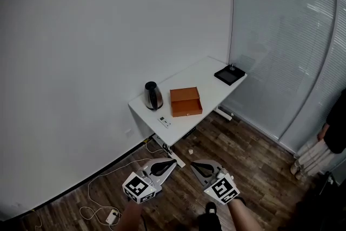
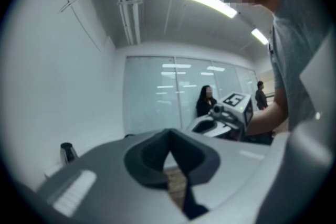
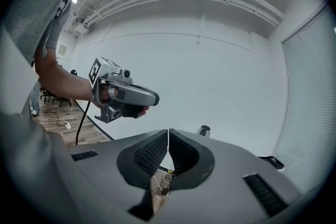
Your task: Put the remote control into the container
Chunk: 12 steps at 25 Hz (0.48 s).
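Note:
The small white remote control (image 1: 164, 122) lies near the front edge of a white table (image 1: 213, 89) that stands against the wall across the room. Just behind it sits the open orange box container (image 1: 186, 101). Both grippers are held side by side over the wooden floor, well short of the table. My left gripper (image 1: 172, 163) has its jaws closed together with nothing between them, as the left gripper view (image 2: 169, 138) shows. My right gripper (image 1: 193, 165) is likewise shut and empty (image 3: 168, 136). Each gripper shows in the other's view.
A dark kettle (image 1: 153, 96) stands at the table's left end, and a black flat device (image 1: 229, 75) at its far right end. White cables and a power strip (image 1: 112, 217) lie on the floor at left. A person (image 1: 336, 127) stands at the right by the blinds.

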Motion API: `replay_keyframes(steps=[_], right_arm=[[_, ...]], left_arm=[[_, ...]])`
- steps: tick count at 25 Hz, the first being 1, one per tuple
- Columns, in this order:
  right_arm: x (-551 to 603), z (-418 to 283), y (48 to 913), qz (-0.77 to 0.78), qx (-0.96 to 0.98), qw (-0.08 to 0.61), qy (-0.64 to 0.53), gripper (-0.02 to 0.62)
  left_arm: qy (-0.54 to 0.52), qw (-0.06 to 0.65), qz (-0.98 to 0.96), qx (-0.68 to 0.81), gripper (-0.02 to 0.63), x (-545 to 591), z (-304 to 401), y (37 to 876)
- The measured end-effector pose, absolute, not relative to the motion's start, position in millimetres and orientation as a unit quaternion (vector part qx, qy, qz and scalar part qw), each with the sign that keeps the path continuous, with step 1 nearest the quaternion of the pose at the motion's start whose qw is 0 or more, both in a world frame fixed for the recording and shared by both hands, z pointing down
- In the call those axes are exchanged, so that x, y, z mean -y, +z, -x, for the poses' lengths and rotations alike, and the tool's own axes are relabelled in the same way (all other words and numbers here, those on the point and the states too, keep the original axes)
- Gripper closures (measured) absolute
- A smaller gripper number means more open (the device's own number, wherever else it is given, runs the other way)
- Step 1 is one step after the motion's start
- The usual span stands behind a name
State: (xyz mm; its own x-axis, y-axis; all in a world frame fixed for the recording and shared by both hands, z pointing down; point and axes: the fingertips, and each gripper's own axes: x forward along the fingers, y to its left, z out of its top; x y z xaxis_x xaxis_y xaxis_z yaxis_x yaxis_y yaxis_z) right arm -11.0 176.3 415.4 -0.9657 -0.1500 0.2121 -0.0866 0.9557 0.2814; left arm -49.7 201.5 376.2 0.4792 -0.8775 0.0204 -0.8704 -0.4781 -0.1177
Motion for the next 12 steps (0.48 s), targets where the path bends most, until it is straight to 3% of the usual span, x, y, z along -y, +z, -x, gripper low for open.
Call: replay_keyframes(steps=[12], right_arm=[[-46, -3, 418, -0.029, 0.985, 0.105, -0.132, 0.578]], left_arm=[[-0.059, 0.031, 0.844, -0.532, 0.606, -82, 31, 386]])
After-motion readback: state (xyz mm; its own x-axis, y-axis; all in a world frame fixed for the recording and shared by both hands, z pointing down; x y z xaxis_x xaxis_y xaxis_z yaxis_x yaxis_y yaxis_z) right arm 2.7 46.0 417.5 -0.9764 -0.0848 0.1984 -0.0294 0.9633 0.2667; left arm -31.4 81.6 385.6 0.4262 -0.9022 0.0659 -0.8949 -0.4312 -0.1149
